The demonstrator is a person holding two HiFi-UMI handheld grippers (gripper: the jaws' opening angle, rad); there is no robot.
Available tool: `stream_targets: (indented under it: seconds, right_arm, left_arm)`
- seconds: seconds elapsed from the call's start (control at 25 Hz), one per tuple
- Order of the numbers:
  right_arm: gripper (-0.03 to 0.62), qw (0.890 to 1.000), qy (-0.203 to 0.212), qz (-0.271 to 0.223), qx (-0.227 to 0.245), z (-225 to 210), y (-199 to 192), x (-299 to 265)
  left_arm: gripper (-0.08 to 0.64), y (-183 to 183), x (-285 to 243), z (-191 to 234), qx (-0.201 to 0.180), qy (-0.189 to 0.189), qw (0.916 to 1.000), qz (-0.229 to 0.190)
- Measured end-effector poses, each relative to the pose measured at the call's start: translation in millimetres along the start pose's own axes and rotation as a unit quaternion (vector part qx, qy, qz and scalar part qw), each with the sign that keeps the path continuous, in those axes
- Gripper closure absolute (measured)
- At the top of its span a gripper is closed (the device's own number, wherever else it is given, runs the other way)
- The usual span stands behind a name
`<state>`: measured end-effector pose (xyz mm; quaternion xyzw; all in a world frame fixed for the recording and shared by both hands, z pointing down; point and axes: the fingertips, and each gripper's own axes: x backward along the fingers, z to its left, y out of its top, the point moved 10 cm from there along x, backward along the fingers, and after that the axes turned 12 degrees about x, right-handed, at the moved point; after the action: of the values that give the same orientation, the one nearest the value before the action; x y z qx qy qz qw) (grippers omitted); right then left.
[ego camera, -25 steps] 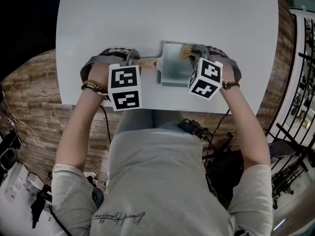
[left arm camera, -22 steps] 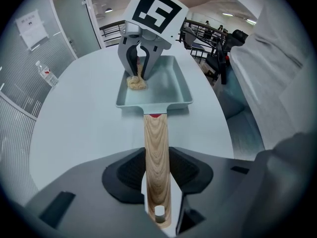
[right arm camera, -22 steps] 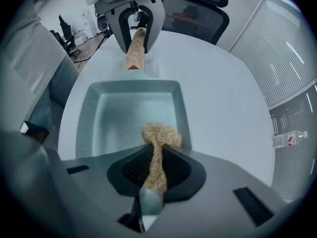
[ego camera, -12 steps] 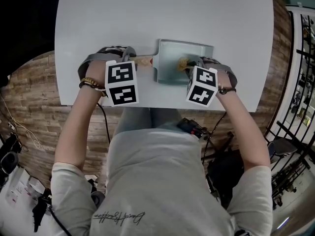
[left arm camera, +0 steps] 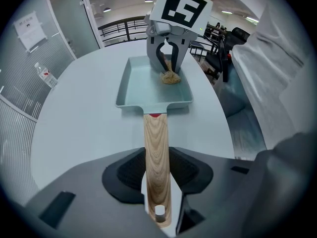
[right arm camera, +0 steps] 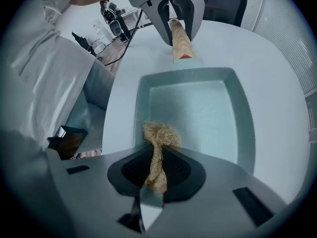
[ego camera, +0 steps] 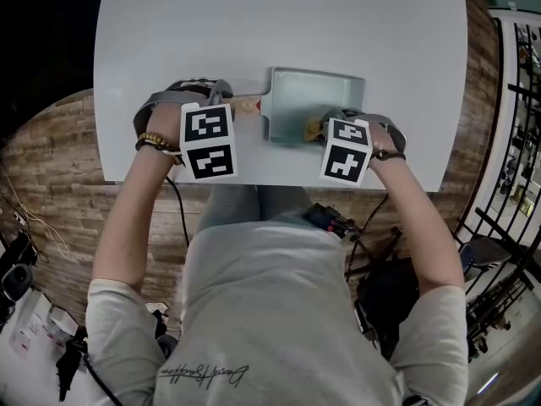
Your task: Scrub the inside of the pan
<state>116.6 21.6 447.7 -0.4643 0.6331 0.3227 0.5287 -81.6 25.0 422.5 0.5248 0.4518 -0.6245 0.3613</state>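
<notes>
— Holding the pan steady comes first, so what have we got on its left?

— Our left gripper (left arm camera: pixel 157 175) has its jaws closed on the wooden handle (left arm camera: pixel 156 143), near the handle's free end and well out from the pan's left wall. They stand only as far apart as the wood is thick. We judge that the right place to hold: the wood looks dry and grippy, while the pan's rim is thin and smooth.

— And the pan (ego camera: pixel 317 100) itself?

— It sits flat on the pale table (ego camera: pixel 254 24), close to the near edge. It looks like stiff, light metal with a slick coated floor. We expect it to skid on that smooth top if we push hard, so the clamp on the handle has to take the load.

— What does the scrubbing?

— A tuft of tan scrubber (right arm camera: pixel 159 135), soft and springy. It rests on the pan's floor against the near wall, right of the pan's middle. We think it will squash and splay under pressure instead of scratching.

— Who has hold of it?

— Our right gripper (right arm camera: pixel 157 175), over the pan's near right part. Its jaws are pinched tight on the scrubber's narrow neck, with the bushy end hanging free below.

— How are our hands set?

— Both point steeply down at the pan, wrists above the table's near edge, one on each side of the pan, marker cubes facing up towards us.
</notes>
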Motion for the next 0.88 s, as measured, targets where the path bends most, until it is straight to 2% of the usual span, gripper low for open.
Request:
stream_targets:
  seconds: [0.16,0.32,0.68,0.88]
  right_arm:
    - [0.526,1.000,0.004,-0.005,0.000,3,0,0]
    - [0.525,0.998,-0.052,-0.012,-0.015,2,-3,2]
    - [0.522,0.988,-0.153,0.013,-0.015,-41,-20,15]
    - [0.522,0.984,-0.173,0.007,-0.035,-49,-26,17]
  left_arm:
    - [0.410,0,0,-2,-0.006,-0.003,1.0000,0.002]
    - [0.410,0,1,-4,-0.018,-0.008,0.9998,0.003]
    - [0.410,1,5,-11,-0.022,-0.009,0.9997,0.005]
    - [0.410,0,6,-12,-0.020,-0.009,0.9997,0.005]
